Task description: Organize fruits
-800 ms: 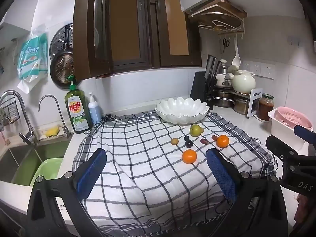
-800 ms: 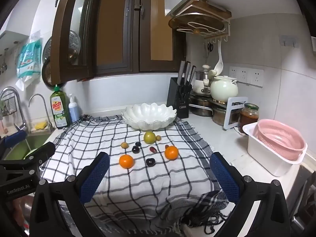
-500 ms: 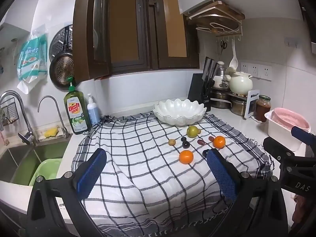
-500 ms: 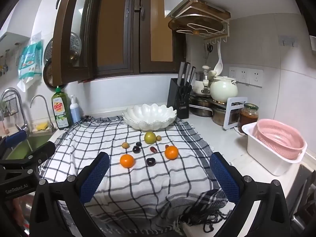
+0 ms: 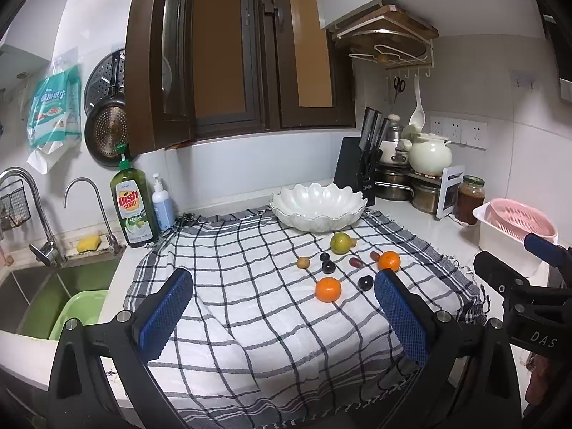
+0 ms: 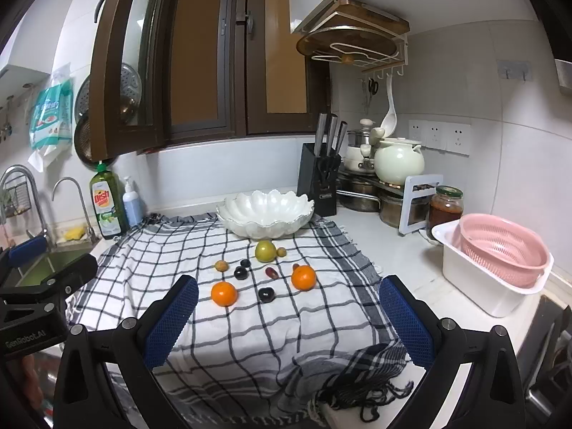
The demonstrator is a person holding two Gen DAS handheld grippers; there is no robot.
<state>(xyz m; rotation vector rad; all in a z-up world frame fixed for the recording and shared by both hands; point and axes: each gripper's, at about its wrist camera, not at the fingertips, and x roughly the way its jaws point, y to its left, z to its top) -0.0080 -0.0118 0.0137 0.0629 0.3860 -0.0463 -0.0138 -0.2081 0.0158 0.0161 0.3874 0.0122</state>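
Note:
Fruits lie on a checked cloth [image 6: 286,325]: two oranges [image 6: 224,293] [image 6: 303,277], a green fruit [image 6: 265,250], several dark plums [image 6: 266,294] and small brown fruits [image 6: 221,266]. An empty white scalloped bowl [image 6: 265,211] stands behind them. In the left wrist view the near orange [image 5: 328,289], the green fruit [image 5: 340,243] and the bowl [image 5: 318,206] show. My left gripper [image 5: 284,316] is open and empty, hovering short of the fruits. My right gripper [image 6: 287,321] is open and empty, also short of them.
A sink [image 5: 39,293] with a green basin [image 5: 80,312] lies at the left. Dish soap [image 5: 133,207] stands by it. A knife block [image 6: 321,182], pots, a jar [image 6: 445,207] and a pink colander in a white tub [image 6: 500,261] stand at the right.
Both grippers have drifted slightly back and up; the fruits look a little farther away. Nothing was taken hold of.

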